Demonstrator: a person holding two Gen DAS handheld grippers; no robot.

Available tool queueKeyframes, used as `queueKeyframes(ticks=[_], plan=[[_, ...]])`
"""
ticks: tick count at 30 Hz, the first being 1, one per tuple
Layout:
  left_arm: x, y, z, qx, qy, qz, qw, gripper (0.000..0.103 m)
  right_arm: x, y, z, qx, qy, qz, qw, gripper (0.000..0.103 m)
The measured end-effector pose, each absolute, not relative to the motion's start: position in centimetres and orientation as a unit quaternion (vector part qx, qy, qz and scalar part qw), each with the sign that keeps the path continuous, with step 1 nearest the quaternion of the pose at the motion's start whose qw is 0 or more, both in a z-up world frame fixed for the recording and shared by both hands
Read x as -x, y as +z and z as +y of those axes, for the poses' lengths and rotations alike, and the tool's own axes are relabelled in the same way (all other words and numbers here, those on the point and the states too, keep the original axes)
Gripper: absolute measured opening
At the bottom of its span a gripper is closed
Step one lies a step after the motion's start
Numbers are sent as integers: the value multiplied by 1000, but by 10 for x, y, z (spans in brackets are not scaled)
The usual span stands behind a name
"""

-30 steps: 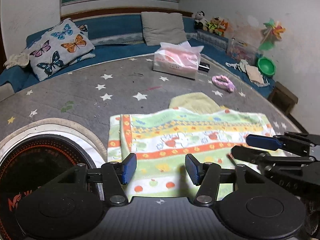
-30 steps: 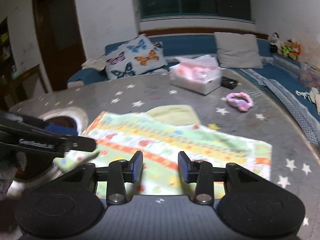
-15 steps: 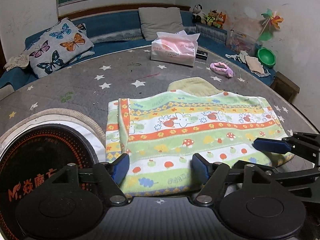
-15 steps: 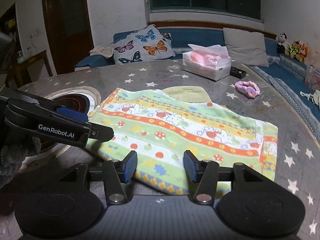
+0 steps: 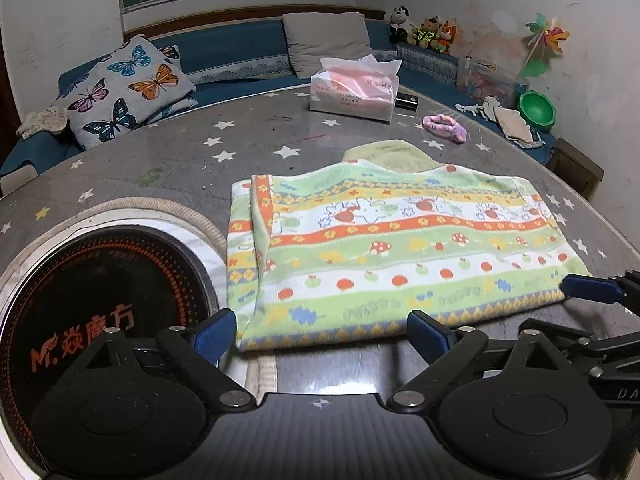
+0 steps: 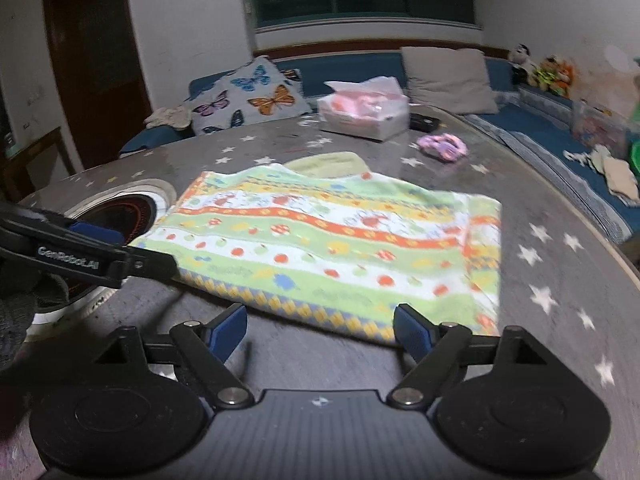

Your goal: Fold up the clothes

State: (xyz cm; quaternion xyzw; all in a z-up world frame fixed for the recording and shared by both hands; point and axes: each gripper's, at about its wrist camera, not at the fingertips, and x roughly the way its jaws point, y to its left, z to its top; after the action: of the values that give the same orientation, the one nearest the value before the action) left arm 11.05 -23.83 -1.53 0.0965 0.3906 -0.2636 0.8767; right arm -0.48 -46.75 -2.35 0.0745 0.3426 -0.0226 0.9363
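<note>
A folded striped cloth [image 5: 392, 248] with green, orange and white bands and mushroom prints lies flat on the grey star-patterned table [image 5: 180, 160]. It also shows in the right wrist view [image 6: 340, 240]. A pale green cloth [image 5: 388, 154] pokes out from under its far edge. My left gripper [image 5: 320, 334] is open and empty, just in front of the cloth's near edge. My right gripper [image 6: 320, 328] is open and empty at the cloth's near right edge; it shows at the right in the left wrist view [image 5: 588, 292].
A round black induction cooker [image 5: 92, 308] is set in the table to the left of the cloth. A tissue pack [image 5: 354, 90] and a pink scrunchie [image 5: 444, 126] lie at the far side. A blue sofa with pillows [image 5: 124, 88] runs behind the table.
Both grippers have opened wider and pulled back from the cloth towards the near edge. The cloth now lies flat and free on the table.
</note>
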Motion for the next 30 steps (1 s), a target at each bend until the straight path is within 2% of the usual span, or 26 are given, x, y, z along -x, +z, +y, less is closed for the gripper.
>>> queueKeyframes(ticks=[5,8,23,30], plan=[[-98,-13,-235,-106,-266,380,880,101,19,-28,-474,-92,-52,344,933,91],[-89,-13,-233,-112,-268,375,880,103,25,-31,-477,-99,-67,345,931,91],[-70,-19,-227,-117,-272,385,874,103,23,-34,-477,-99,-106,347,927,102],[-65,-17,-229,-114,-278,385,872,103,23,-34,-475,-102,-113,348,925,103]])
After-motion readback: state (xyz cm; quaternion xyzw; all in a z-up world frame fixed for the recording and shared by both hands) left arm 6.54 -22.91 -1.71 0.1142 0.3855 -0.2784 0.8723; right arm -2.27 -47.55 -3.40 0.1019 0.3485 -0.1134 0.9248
